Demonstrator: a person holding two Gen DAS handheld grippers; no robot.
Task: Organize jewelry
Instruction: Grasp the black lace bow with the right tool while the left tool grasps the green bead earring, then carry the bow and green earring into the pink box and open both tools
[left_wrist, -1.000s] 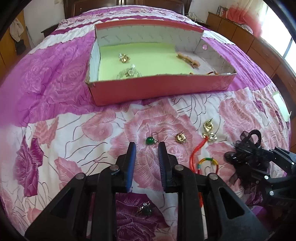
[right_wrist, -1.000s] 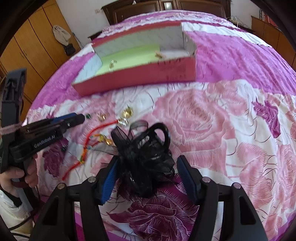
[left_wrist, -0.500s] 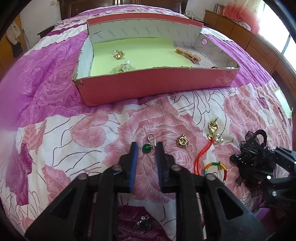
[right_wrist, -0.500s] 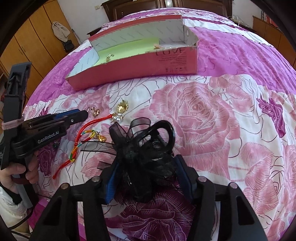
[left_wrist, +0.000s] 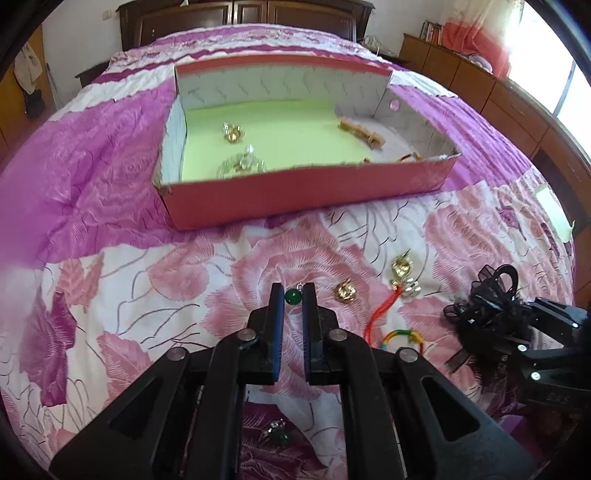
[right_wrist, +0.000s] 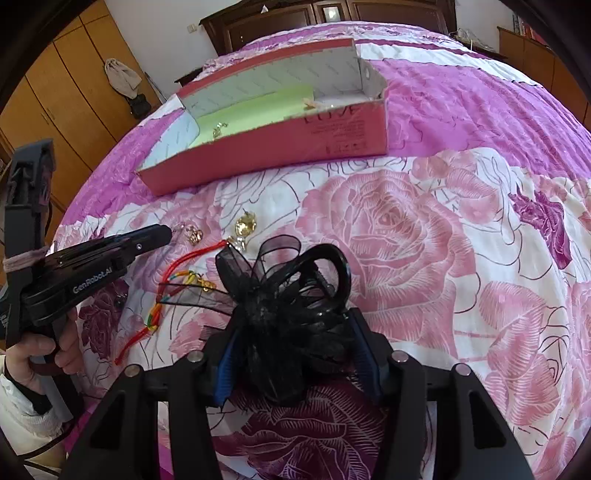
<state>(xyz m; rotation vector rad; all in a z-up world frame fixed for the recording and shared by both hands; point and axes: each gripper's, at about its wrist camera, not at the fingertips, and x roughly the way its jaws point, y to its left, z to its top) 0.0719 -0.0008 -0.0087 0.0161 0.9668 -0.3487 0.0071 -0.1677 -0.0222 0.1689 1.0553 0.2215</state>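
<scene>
The green bead earring (left_wrist: 293, 296) is pinched at the left hand-held gripper (left_wrist: 293, 295) tips, just above the bed (left_wrist: 110, 295); the black bow clip (right_wrist: 291, 314) is clamped by the right hand-held gripper (right_wrist: 295, 354); the bead could be squeezed out before the red box (left_wrist: 295, 199) is reached.

Sunlit bedroom: rose-print bedspread (left_wrist: 110, 177), wooden wardrobes (right_wrist: 74, 81).

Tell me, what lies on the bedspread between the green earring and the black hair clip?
In the left wrist view, between the green earring and the black hair clip lie a gold earring, a gold-and-silver charm and a red cord.
</scene>
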